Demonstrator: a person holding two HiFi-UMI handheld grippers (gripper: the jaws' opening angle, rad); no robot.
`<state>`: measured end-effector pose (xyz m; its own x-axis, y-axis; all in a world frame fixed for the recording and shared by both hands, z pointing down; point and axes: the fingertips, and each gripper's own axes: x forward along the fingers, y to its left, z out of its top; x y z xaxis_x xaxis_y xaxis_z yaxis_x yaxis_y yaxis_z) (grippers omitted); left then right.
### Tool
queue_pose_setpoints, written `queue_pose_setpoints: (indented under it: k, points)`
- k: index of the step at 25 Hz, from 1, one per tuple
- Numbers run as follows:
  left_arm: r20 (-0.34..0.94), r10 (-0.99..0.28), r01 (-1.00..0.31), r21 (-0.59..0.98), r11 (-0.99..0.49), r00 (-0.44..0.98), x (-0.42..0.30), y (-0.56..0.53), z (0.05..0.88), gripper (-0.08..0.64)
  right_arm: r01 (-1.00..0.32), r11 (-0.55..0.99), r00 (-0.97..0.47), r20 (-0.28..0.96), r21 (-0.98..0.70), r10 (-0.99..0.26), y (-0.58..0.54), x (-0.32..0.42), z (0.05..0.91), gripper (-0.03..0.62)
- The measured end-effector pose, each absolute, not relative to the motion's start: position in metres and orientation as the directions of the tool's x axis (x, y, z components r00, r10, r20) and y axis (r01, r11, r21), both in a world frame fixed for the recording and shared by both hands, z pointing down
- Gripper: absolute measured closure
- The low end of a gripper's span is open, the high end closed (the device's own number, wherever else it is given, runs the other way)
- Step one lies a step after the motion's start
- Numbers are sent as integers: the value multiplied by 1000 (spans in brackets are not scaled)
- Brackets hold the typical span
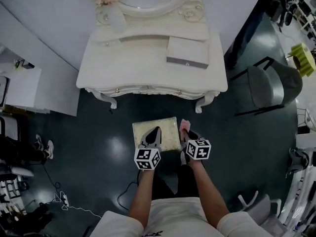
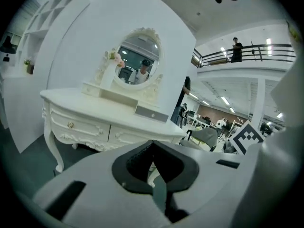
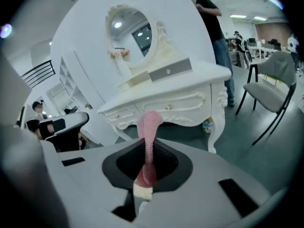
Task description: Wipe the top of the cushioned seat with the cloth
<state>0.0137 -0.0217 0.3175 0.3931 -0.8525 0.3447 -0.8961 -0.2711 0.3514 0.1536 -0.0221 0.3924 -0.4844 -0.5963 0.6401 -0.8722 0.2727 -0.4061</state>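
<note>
Looks down on a pale cushioned seat (image 1: 170, 131) on a dark floor, at 6 o'clock from a white dressing table (image 1: 138, 68). Shows the left gripper (image 1: 156, 131) over the seat's middle, jaws drawn together with nothing between them. Shows the right gripper (image 1: 187, 133) at the seat's 3 o'clock edge, jaws clamped on a pink cloth (image 3: 148, 127), with a strip of it standing up past the jaw tips toward 12 o'clock. Puts the cloth just beside the seat's right edge; cannot tell whether touching. Includes a grey chair (image 1: 266, 85) at 2 o'clock, well apart.
</note>
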Motion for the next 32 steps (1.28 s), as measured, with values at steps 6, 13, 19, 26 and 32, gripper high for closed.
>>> queue_pose_setpoints:
  k: [6,13,19,26,32]
  points:
    - [219,-882,-883,326,-337,418,6,-27,210,546,-859,337,-498,478,-385,-723,-35,128,265,561]
    - [85,-894,-875,266,-405,440,-1,-27,114,546,-852,436,-514,303,-289,-803,-42,103,153,561]
    - [-50,-901,-885,166,-434,432,-15,-28,37,546,-849,488,-518,137,-200,-844,-35,91,71,561]
    - [-127,-895,-894,90,-440,428,-16,-26,-9,546,-871,482,-486,28,-101,-873,-36,91,13,561]
    - [-144,-891,-892,81,-444,431,-14,-23,-16,547,-880,471,-473,17,-68,-881,-37,93,3,561]
